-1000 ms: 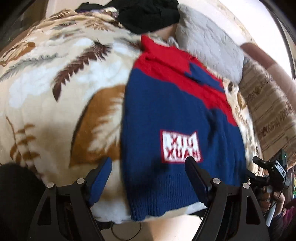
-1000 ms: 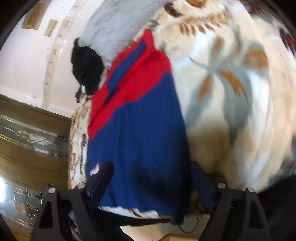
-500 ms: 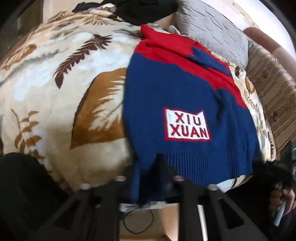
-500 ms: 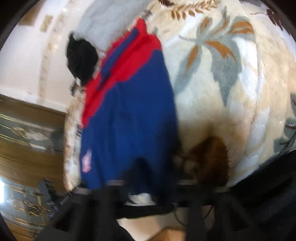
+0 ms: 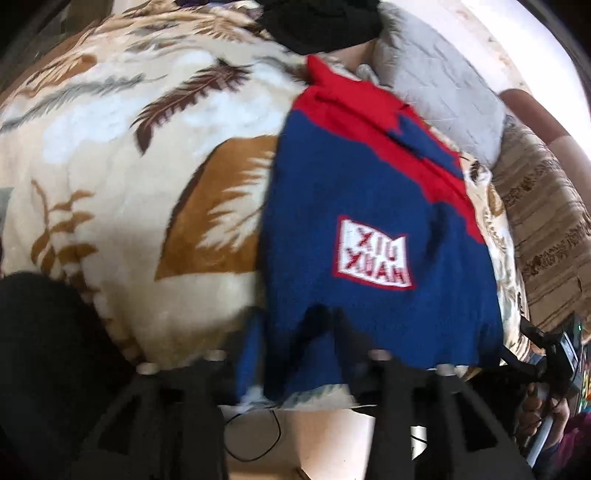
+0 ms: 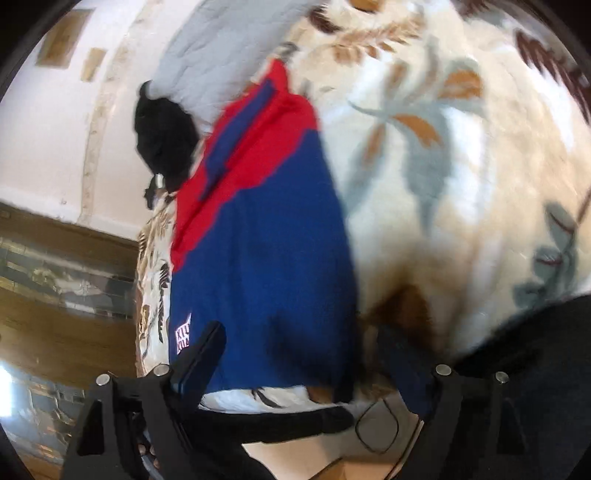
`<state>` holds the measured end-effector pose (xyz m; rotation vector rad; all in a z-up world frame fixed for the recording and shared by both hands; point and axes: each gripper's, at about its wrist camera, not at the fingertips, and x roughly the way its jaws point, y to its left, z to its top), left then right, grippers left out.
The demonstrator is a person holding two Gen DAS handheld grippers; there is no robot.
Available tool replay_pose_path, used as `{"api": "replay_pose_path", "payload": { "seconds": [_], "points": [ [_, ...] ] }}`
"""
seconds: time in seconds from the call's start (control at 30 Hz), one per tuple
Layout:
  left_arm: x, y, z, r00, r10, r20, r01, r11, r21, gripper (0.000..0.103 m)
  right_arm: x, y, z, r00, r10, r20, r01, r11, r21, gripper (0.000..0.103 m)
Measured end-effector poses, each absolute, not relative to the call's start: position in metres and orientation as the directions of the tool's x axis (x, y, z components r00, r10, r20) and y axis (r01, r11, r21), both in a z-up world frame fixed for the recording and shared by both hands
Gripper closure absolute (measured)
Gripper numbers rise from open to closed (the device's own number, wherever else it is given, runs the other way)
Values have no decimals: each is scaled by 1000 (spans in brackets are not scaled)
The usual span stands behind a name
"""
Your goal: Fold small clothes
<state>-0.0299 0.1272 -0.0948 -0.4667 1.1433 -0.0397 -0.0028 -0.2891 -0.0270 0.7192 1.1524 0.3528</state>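
**Sweater flat at near bed edge, both grippers releasing**

Bed covered by a cream blanket (image 5: 122,155) with brown and grey leaf print; that's the work surface. Wall behind is pale, with a wood panel low down in the right wrist view.

Navy and red sweater (image 5: 354,206) lies flat on the blanket, hem at the near edge and hanging slightly over it, red shoulders toward the far edge. White patch with red letters (image 5: 373,254) sits on the navy part, closer to the hem. Frame is motion-blurred.

Left gripper (image 5: 295,354): jaws opening, about half spread. Hem hangs between the fingers (image 5: 376,369); blur hides whether the pads touch it.

Right gripper (image 6: 306,365): jaws opening, already wide. Fingers (image 6: 201,358) straddle the other hem corner, and the pads stand clear of the cloth on both sides. Nothing held.

Far edge: grey pillow (image 5: 436,81) just beyond the sweater's shoulders, black garment (image 5: 321,22) bunched beside it. Striped brown cushion (image 5: 546,236) off the bed's right side in the left wrist view. Thin cable (image 5: 255,432) on the floor under the near edge.
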Motion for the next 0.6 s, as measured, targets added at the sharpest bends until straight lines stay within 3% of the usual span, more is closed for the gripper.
{"api": "replay_pose_path", "payload": {
  "seconds": [0.07,0.1,0.13,0.2,0.43,0.6],
  "points": [
    [-24,121,-98,421,-236,-876,-189,921,-340,55,5,-276,-42,329,577,-748,127,757,641,33],
    [-20,115,-101,404,-211,-890,-170,939,-300,69,7,-273,-44,321,548,-773,130,783,609,54],
    [-16,113,-103,395,-170,-903,-165,954,-251,94,9,-271,-44,306,499,-811,122,824,553,80],
    [-14,115,-101,400,-199,-895,-150,949,-278,96,9,-278,-45,285,507,-813,146,816,560,96],
    [-31,137,-56,544,-217,-811,-123,935,-333,96,0,-282,6,366,502,-783,85,820,565,98],
    [-37,151,-85,391,-259,-883,-229,902,-366,96,4,-289,-48,280,560,-780,193,763,617,98]
  ]
}}
